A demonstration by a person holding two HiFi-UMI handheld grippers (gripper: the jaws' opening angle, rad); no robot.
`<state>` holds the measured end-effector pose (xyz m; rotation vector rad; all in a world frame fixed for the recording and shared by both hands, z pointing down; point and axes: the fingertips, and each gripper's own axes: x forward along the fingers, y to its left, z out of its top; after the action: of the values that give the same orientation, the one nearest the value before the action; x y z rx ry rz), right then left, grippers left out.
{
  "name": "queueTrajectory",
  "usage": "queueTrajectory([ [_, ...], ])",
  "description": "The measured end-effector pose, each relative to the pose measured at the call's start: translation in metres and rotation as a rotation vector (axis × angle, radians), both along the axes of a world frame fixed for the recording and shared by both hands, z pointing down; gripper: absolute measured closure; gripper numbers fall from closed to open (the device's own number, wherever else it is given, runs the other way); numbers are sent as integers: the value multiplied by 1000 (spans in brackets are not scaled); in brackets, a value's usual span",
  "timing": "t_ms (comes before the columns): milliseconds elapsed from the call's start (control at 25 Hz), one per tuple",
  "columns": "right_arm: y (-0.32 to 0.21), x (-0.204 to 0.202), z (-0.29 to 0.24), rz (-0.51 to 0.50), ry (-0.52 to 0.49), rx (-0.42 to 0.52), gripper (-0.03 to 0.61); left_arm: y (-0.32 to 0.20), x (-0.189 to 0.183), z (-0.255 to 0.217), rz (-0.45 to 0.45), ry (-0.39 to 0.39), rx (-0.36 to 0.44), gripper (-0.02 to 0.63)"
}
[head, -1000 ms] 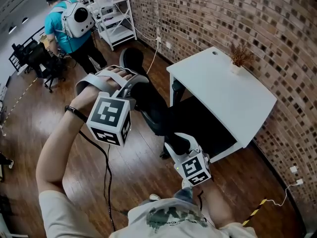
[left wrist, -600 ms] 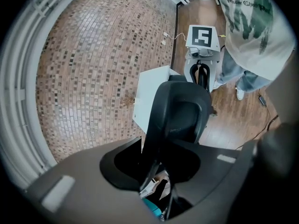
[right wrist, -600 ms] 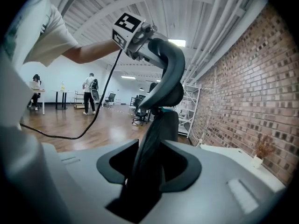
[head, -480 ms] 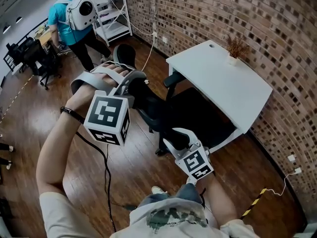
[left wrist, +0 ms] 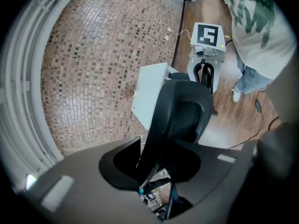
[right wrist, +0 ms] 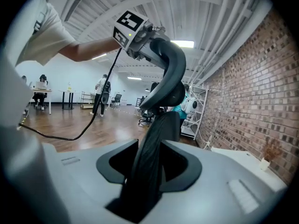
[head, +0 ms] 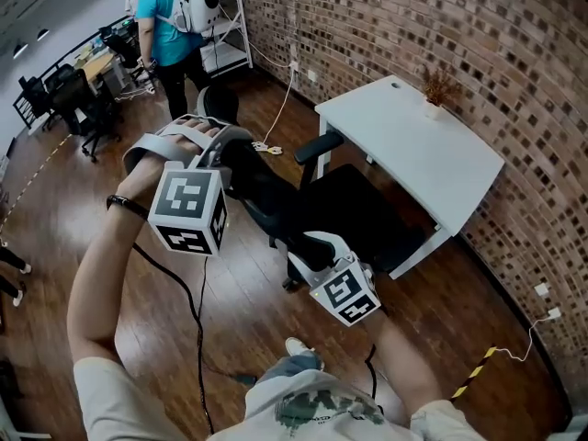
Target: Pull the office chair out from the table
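At the centre of the head view, the black office chair (head: 360,217) stands with its seat close against the long edge of the white table (head: 413,145), which fills the right of the frame. Up at the backrest's top edge the left gripper (head: 231,152) is clamped on the chair, and the right gripper (head: 310,246) is clamped lower on the same backrest.

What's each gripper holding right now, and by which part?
Both grip the office chair by its backrest edge: left gripper at one end, right gripper at the other.
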<state>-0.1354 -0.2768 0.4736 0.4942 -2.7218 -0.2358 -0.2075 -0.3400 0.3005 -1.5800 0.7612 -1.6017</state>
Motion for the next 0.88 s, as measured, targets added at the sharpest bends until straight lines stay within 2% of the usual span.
queueTrajectory([
  [360,48,-25,-2,-15,17,0,433,41,-18,-4,-68,5,3,469],
  [600,78,-33,3,8,32,-9,443,73,-30,-1,-95,38,18,469],
  [880,121,-55,3,-8,22,-19,449,118,-53,-1,-131,33,9,468],
])
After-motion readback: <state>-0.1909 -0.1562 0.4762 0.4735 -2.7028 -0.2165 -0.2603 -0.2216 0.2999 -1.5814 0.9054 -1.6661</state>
